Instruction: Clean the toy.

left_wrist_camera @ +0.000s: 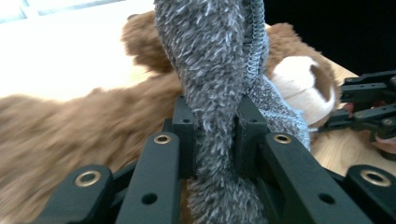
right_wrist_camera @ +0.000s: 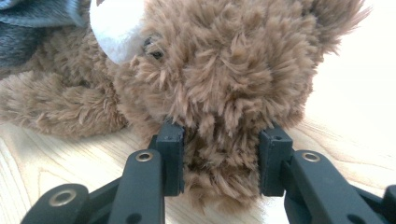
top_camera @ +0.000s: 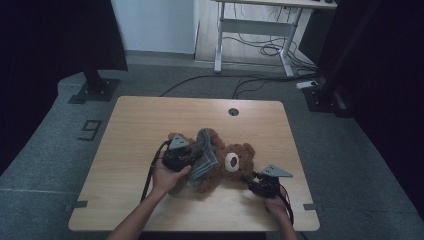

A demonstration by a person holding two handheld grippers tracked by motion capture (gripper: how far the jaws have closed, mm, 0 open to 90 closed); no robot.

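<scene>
Overhead forward-down, two close views sharing bear

We see two hand-held grippers, both black. The left gripper carries a grey three-cornered plate on top, and a black cable trails from it beside the bare forearm; the right gripper has the same grey plate and its own black cable. Both forearms are bare, no sleeves in sight. In the left gripper view its blocky black fingers sit on flat matte link bars, pinned with brass-ringed holes and smaller plain holes. In the right gripper view we find the same build: square black fingers, angled bars, brass-rimmed pivots
</scene>
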